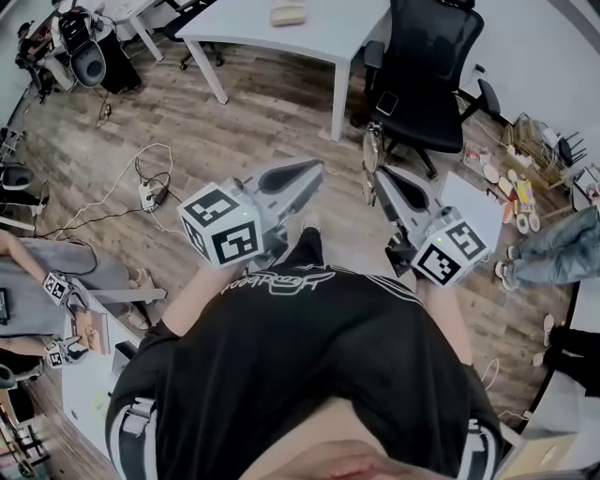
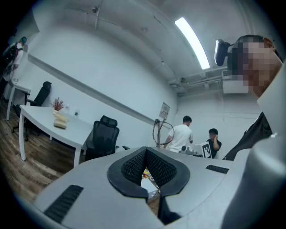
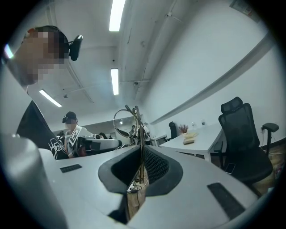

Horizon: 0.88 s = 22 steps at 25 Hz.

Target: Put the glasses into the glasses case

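The glasses (image 3: 141, 134) are up in the air, clamped edge-on in the right tool (image 3: 140, 151). A thin temple runs down between its dark pads (image 3: 156, 163), and a round lens rim stands out past the tips to the left. The jaws are clenched onto that thin metal, with only the frame between them. From the head view the glasses show as a slim wire shape at the tip of this tool, over the wooden floor (image 1: 262, 122) and just in front of a black office chair (image 1: 427, 84). The left tool (image 1: 314, 169) is held level beside the right one, near it but not touching, with its marker cube close to the person's black shirt (image 1: 309, 356). Its jaws are closed, tips together, and there is nothing between the ribbed pads. Both tools point away from the person's chest toward a white worktop (image 1: 244, 28), which is well apart from them. On that worktop lies a pale beige oblong thing (image 1: 288, 14); whether it is the glasses case I cannot tell. A power strip (image 1: 150, 195) with trailing cable lies on the floor to the left. In the left gripper view a person in a white shirt (image 2: 182, 134) stands beyond the tools.
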Motion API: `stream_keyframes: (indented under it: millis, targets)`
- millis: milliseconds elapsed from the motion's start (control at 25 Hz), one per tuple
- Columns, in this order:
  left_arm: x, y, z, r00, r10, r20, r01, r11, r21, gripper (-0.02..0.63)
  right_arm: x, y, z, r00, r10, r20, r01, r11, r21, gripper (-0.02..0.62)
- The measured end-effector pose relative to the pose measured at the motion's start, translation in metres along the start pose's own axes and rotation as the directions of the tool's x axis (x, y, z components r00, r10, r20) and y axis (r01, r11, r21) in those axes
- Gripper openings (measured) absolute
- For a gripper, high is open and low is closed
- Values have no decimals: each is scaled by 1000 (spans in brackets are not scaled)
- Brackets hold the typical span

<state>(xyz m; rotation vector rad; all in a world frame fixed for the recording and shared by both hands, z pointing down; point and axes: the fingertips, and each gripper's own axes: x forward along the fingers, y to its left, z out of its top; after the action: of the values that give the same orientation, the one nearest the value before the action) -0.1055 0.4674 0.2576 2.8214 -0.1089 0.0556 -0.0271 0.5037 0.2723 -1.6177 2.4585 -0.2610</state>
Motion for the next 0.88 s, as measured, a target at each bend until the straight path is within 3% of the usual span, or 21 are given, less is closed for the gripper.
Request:
stream_keyframes:
  millis: [400, 880]
  targets:
    - [6, 34, 1, 1000, 0, 22, 0, 1000, -30, 6, 27, -18, -8, 1000, 12, -5, -12, 999, 30, 23]
    - [54, 130, 33, 1000, -28, -8, 28, 998, -51, 6, 103, -92, 9, 1000, -23, 6, 22, 997, 77, 25]
